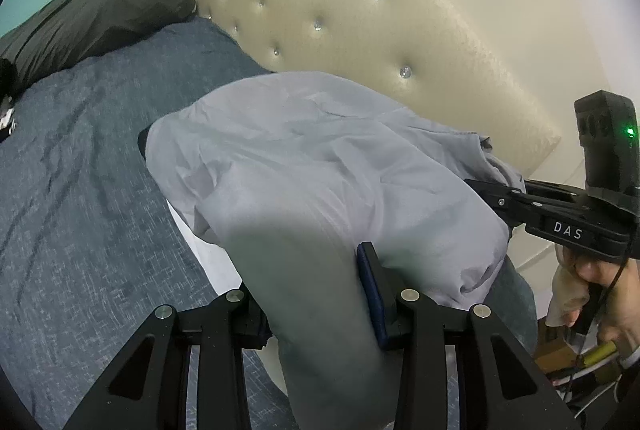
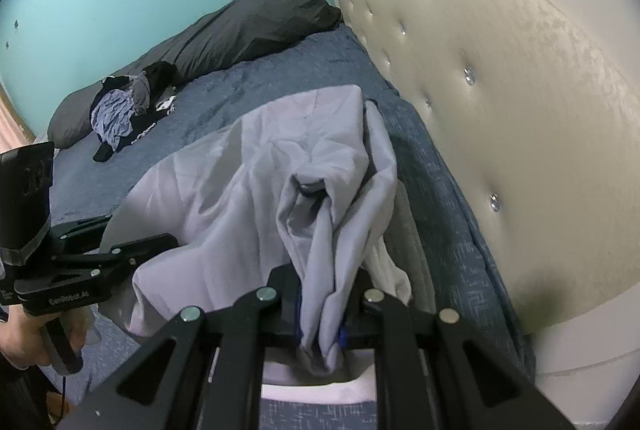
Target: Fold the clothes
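Note:
A pale lavender garment (image 1: 320, 157) hangs lifted over the blue bed, held at two places. My left gripper (image 1: 316, 294) is shut on one bunched edge of it; the cloth fills the gap and hides the left finger. In the right wrist view the same garment (image 2: 256, 165) drapes away from me, and my right gripper (image 2: 320, 330) is shut on a gathered fold of it. The right gripper (image 1: 496, 197) also shows at the right of the left wrist view, held by a hand (image 1: 608, 290). The left gripper (image 2: 132, 250) appears at the lower left of the right wrist view.
A blue-grey bedspread (image 1: 88, 157) covers the mattress. A cream tufted headboard (image 2: 500, 109) rises close on the right. Dark pillows (image 2: 248, 25) lie at the far end, with a heap of dark and striped clothes (image 2: 124, 109) beside them. Cluttered items (image 1: 580, 358) lie on the floor.

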